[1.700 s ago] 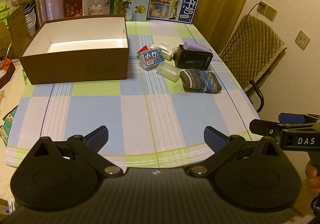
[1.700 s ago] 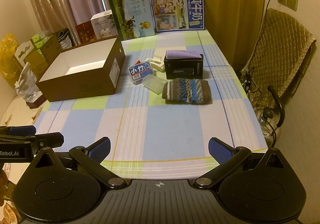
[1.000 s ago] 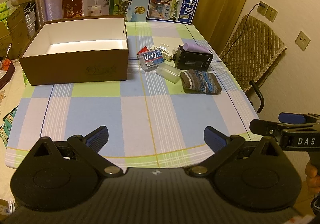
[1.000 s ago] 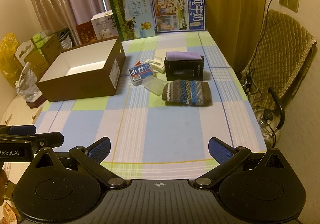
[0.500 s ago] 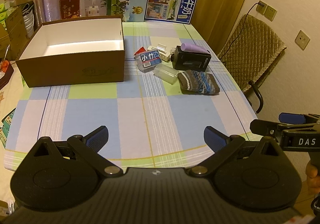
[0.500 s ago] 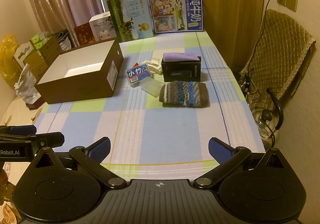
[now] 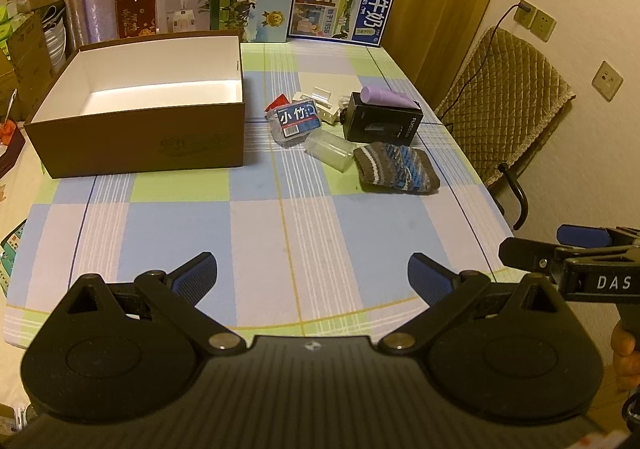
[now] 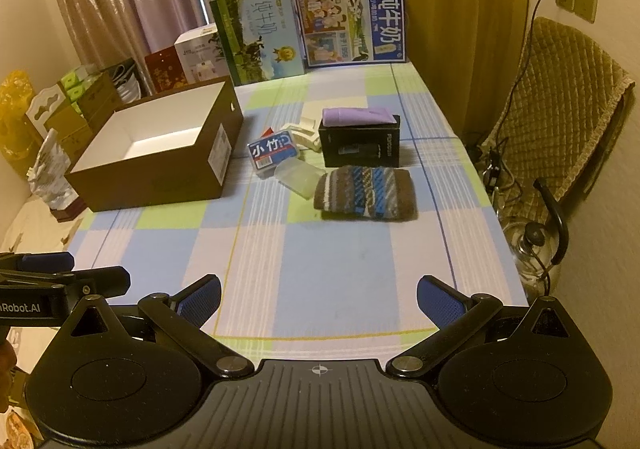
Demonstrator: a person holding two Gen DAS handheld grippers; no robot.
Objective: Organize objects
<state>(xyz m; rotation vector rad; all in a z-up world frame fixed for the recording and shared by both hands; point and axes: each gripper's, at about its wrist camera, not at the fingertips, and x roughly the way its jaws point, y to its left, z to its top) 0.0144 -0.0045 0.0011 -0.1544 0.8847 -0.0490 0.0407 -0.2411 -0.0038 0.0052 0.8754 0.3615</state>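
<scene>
Brown cardboard, white inside: that is your box, sitting open at about 11 o'clock on the checked counter, and nothing lies in the part of it you can see. The loose things are bunched at about 1 o'clock, well apart from both of your grippers: a striped knit sock, a clear plastic tube touching its near-left edge, a blue-labelled packet, some white plastic pieces, and a black box with a purple tube lying on top.

Your main risk, I judge, is the crowding. The clear tube is round and rests against the sock, so a reach for either could send it rolling. The purple tube only rests on the black box; lift that box at a tilt and it will likely slide off. The sock is soft and may bunch or slip from a shallow pinch.

Your left gripper hovers low over the near edge of the counter, pointing toward 12 o'clock, jaws spread wide with nothing between them. Your right gripper is held level alongside it, also pointing toward 12 o'clock, jaws equally wide apart and holding nothing.
</scene>
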